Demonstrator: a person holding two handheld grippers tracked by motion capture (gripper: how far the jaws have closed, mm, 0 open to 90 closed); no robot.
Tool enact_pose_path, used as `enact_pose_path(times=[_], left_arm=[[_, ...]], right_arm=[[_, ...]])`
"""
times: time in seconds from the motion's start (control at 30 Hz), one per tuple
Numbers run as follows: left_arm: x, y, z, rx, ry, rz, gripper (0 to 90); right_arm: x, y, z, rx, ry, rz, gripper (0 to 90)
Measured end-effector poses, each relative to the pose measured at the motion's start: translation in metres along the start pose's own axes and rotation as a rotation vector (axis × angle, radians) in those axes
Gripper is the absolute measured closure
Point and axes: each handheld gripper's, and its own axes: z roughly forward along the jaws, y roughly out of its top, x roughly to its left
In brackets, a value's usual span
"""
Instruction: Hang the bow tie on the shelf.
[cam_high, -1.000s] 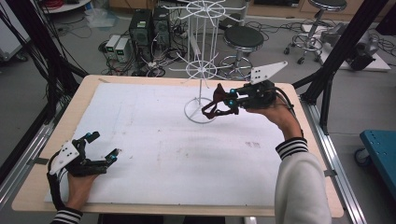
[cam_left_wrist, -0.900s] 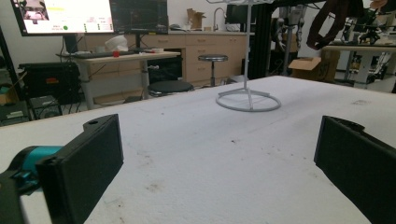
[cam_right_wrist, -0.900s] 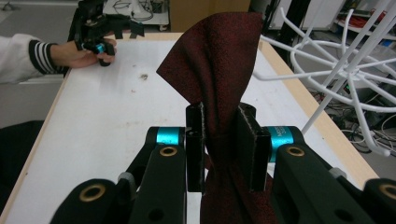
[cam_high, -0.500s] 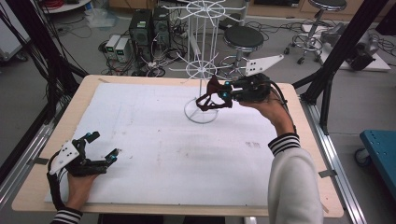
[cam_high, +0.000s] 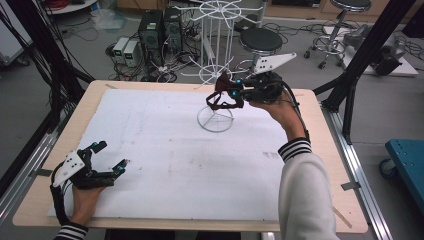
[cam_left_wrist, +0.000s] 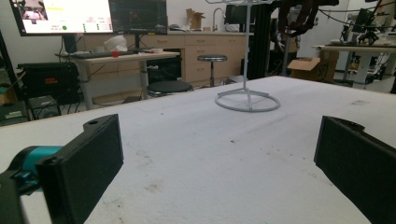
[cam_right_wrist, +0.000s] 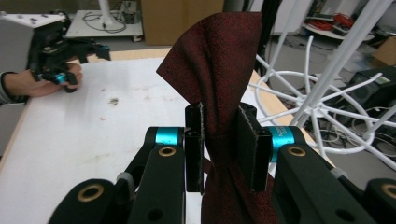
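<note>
Above the worktop (cam_high: 150, 130), your right claw (cam_high: 223, 93) grips a dark red tie (cam_right_wrist: 219, 60).
Its jaws pinch the tie beside the white rack (cam_high: 216, 60), over the rack's ring base; your left claw (cam_high: 110, 156) rests near the front left corner, jaws wide apart, holding nothing.

Dark red tie (cam_right_wrist: 219, 60) looking like finely woven matt cloth; white rack (cam_high: 216, 60) showing smooth coated wire; table (cam_high: 325, 150) edge showing pale wood.
</note>
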Motion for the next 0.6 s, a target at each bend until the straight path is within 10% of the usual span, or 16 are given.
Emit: enact_pose_path(times=[0.6], left_arm=[[0.0, 0.0, 0.0, 0.0, 0.0, -0.002, 1.7]], right_arm=[[-0.007, 0.008, 0.015, 0.04, -0.101, 0.062, 73.0]])
